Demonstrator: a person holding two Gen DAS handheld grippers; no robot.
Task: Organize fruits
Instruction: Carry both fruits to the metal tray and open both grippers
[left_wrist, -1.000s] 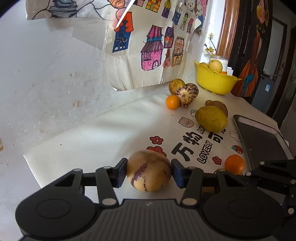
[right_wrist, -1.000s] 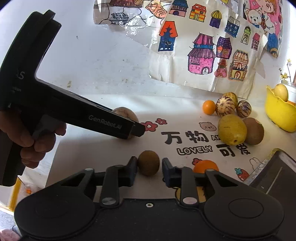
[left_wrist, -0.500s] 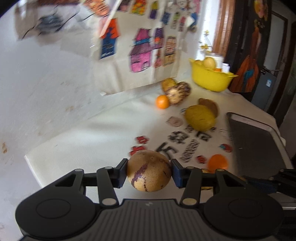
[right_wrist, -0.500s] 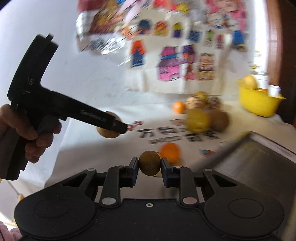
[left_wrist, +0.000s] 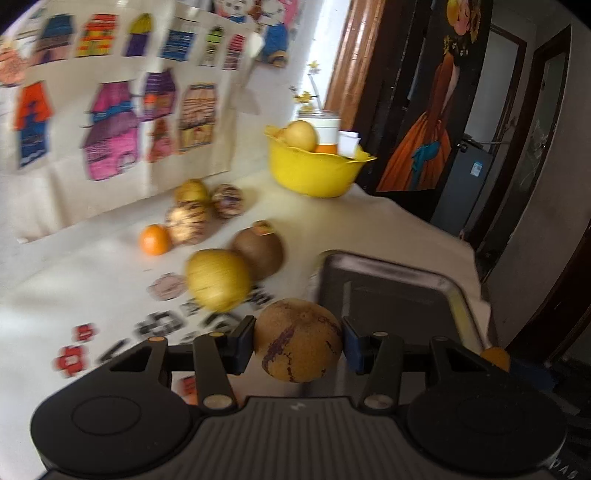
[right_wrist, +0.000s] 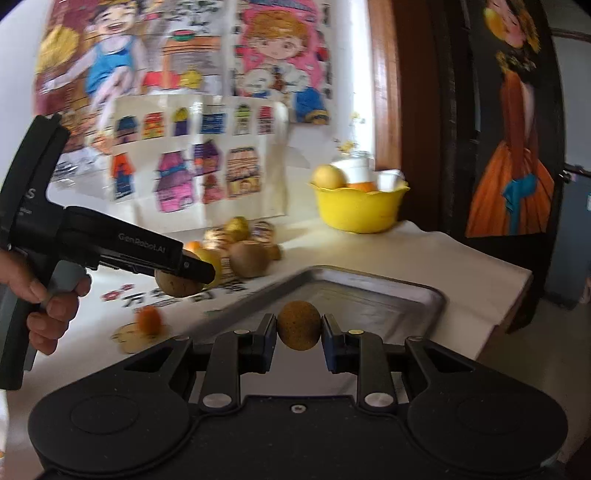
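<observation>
Two fruit-laden tongs (left_wrist: 298, 341) (right_wrist: 298, 329) above tray (right_wrist: 424, 295)

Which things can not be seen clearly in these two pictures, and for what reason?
- Yellow bowl contents: the rim hides all but the tops, both views.
- Printed words on the cloth: motion blur, both views.
- Fruit pile: partly hidden by the left tongs, right view.
- Tray near edge: hidden behind each tongs' body.
- Small orange fruit: mostly covered, left view.

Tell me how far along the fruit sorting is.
Early. The metal tray looks bare, so nothing is sorted there. In hand: the left gripper clamps a purple-streaked fruit, the right gripper a small brown fruit, both near the tray. Left: the fruit cluster and two oranges on the cloth.
</observation>
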